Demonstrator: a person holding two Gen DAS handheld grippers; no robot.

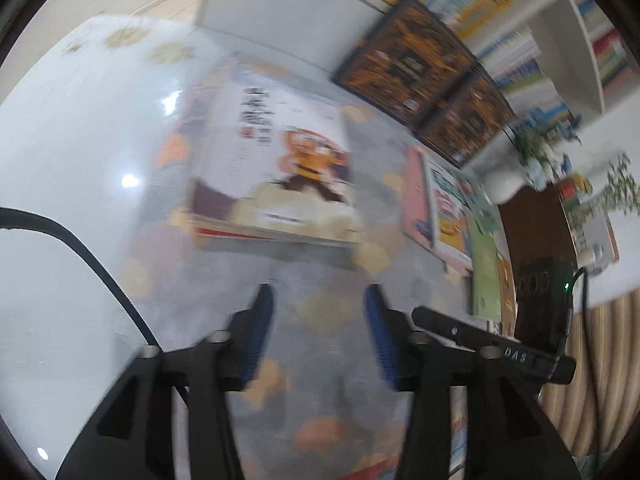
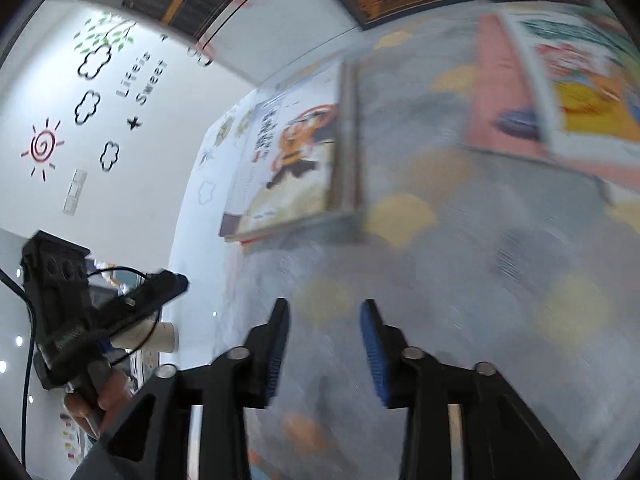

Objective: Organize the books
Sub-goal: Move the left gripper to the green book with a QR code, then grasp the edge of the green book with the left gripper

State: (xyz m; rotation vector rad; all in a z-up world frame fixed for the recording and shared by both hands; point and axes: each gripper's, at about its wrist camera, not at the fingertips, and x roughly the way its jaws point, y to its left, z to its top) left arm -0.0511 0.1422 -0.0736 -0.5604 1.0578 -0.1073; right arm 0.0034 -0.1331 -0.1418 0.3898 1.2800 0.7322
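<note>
Your left tool (image 1: 318, 300) hangs nearest the lens with its two blue-padded black fingers (image 1: 256, 332) spread apart and nothing between them, poised over the grey cloth-covered surface (image 1: 316, 360) patterned with yellow and orange cloud shapes. Your right tool (image 2: 324, 312) hangs the same way over the same cloth, its blue-padded jaws parted and empty. In the right wrist view your left hand (image 2: 100, 400) shows at the lower left edge, wrapped round the handle of the other black device. Just beyond the left tool's fingertips lies a small stack of books, topped by a white-covered picture book with an orange cartoon figure (image 1: 280, 160), lying flat on the cloth and clear of both tools; motion blur softens its edges and hides how many volumes sit under it. To the right of that stack, well apart from it, a second pile lies flat: a pink-covered book (image 1: 414, 196) with a white-bordered picture book showing yellow and red artwork (image 1: 448, 208) on top, and a green-covered book (image 1: 486, 276) beside them near the surface's edge. Farther back, two dark books with orange patterned covers (image 1: 408, 60) lean side by side against a white bookcase (image 1: 576, 40) crowded with rows of colourful spines. In the right wrist view, a white wall (image 2: 120, 160) carries sun, cloud and leaf decals.
</note>
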